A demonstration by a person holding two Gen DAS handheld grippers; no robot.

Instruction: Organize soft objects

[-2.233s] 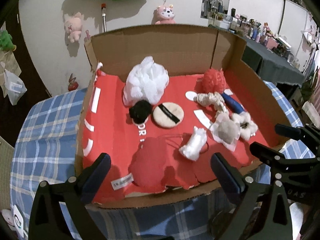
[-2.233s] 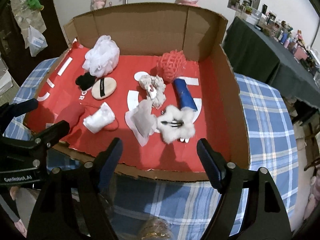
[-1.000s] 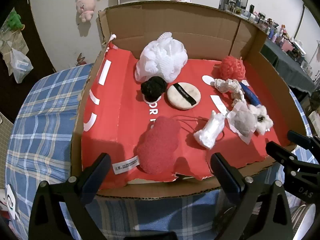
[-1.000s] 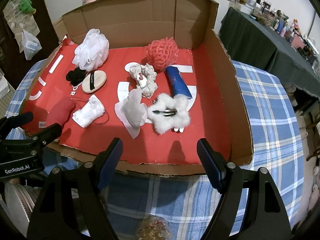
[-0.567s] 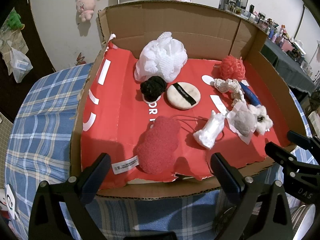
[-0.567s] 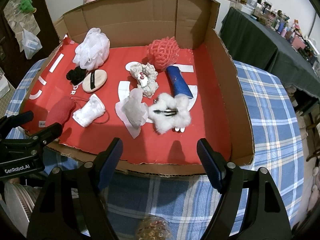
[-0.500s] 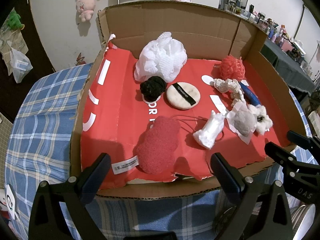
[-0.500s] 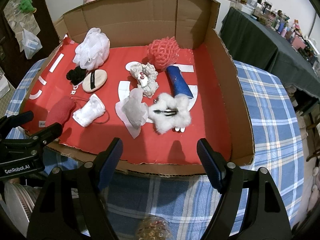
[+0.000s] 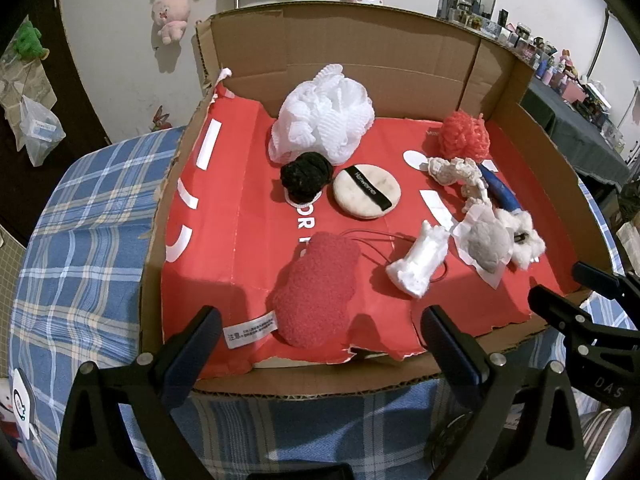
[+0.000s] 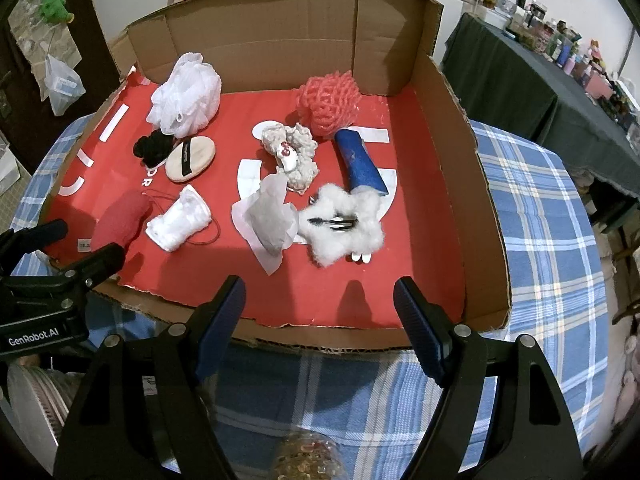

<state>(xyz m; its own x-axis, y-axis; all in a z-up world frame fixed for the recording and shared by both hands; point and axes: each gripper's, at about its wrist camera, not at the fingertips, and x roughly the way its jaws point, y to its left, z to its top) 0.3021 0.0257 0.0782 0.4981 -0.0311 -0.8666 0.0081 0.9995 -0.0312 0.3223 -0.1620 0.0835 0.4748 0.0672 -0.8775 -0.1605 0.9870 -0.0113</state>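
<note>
Since a second ago nothing shifted — soft objects [image 10: 276,216] lie scattered in the box [image 10: 448,128], red pouch [image 9: 318,286] at 6 o'clock of the black puff [image 9: 306,176]; both grippers, left gripper [image 9: 320,338] and right gripper [image 10: 320,308], hover with fingers wide, holding nothing.

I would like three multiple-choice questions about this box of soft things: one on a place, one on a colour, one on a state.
1. Where does the black pom-pom lie?
A. against the round powder puff, in front of the white bath sponge
B. outside the cardboard box
C. on top of the blue roll

2. What colour is the mesh ball near the back wall?
A. green
B. red
C. yellow

3. How do the left tongs and right tongs stand?
A. both shut on a sponge
B. one open, one shut
C. both open and empty

Answers: 1 A, the pom-pom lies beside the puff, below the white sponge. 2 B, its mesh is coral red. 3 C, a wide gap shows between each pair of tips, with nothing held.
</note>
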